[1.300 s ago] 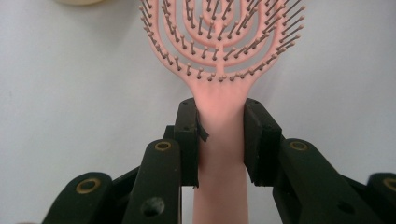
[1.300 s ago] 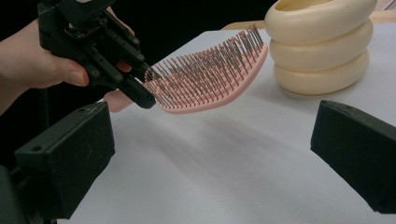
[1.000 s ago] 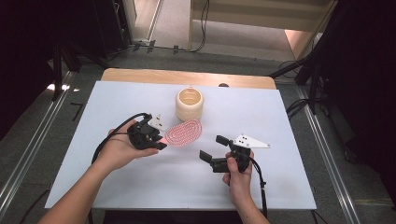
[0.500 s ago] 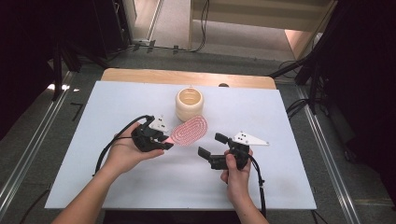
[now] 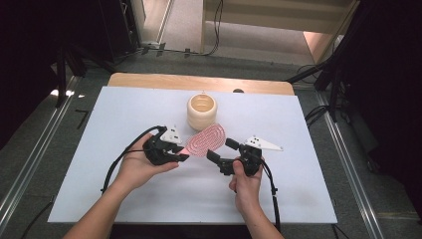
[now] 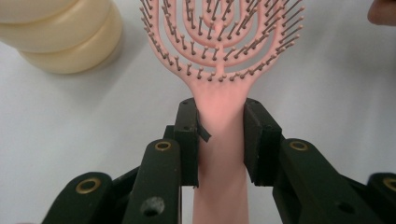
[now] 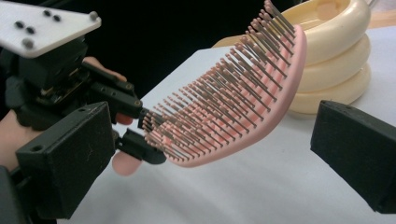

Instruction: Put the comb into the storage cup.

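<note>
A pink hairbrush [image 5: 206, 140] is held off the white table by its handle [image 6: 219, 140], with my left gripper [image 5: 183, 153] [image 6: 219, 119] shut on it. Its bristled head [image 7: 233, 93] tilts up toward the right. My right gripper [image 5: 219, 149] [image 7: 215, 135] stands open just beside the head, and its black pads [image 7: 355, 144] are apart from the brush. In the right gripper view the left gripper [image 7: 70, 79] and a fingertip show behind the brush.
A cream ribbed cup [image 5: 202, 110] [image 6: 60, 37] [image 7: 336, 56] stands upright just behind the brush head. The white table sheet [image 5: 124, 109] lies on a wooden board [image 5: 149, 79]. Dark floor, rails and cables surround the table.
The two grippers have edged slightly toward each other. The brush stays in the left gripper, and the right gripper's jaws are still open.
</note>
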Demonstrator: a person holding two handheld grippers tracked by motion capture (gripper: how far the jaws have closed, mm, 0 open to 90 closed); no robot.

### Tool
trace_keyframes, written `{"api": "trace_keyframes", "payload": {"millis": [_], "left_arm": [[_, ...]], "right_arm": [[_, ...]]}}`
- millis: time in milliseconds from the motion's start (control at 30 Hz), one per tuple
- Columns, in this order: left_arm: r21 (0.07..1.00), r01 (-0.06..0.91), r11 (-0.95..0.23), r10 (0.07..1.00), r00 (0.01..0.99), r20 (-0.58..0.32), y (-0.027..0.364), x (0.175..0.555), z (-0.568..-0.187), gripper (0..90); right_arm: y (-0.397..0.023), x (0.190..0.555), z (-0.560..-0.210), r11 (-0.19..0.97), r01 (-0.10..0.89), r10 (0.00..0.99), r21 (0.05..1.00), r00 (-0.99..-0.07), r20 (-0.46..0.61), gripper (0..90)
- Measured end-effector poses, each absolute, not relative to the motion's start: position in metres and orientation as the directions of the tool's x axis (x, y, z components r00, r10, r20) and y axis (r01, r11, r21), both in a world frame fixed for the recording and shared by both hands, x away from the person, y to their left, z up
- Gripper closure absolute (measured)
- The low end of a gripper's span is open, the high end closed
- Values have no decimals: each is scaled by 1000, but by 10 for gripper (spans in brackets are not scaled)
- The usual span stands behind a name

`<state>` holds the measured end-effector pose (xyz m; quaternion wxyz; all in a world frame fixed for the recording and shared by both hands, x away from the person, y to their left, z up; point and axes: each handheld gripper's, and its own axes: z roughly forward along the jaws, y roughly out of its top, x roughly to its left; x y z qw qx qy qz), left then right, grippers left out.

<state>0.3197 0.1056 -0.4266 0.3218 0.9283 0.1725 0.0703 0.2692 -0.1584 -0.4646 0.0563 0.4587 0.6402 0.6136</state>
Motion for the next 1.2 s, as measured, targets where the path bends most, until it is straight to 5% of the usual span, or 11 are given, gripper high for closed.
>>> {"api": "trace_keyframes", "payload": {"millis": [267, 633, 1200], "left_arm": [[634, 265, -727, 372, 928, 38, 103, 317, -428, 709], [646, 254, -719, 367, 929, 43, 99, 315, -429, 709], [653, 216, -726, 343, 937, 72, 90, 309, -431, 709]], "right_arm": [[-149, 274, -461, -267, 551, 646, 791, -506, 571, 6], [-144, 284, -464, -364, 622, 652, 693, -361, 667, 137], [-141, 289, -466, -458, 644, 594, 612, -291, 750, 292]]}}
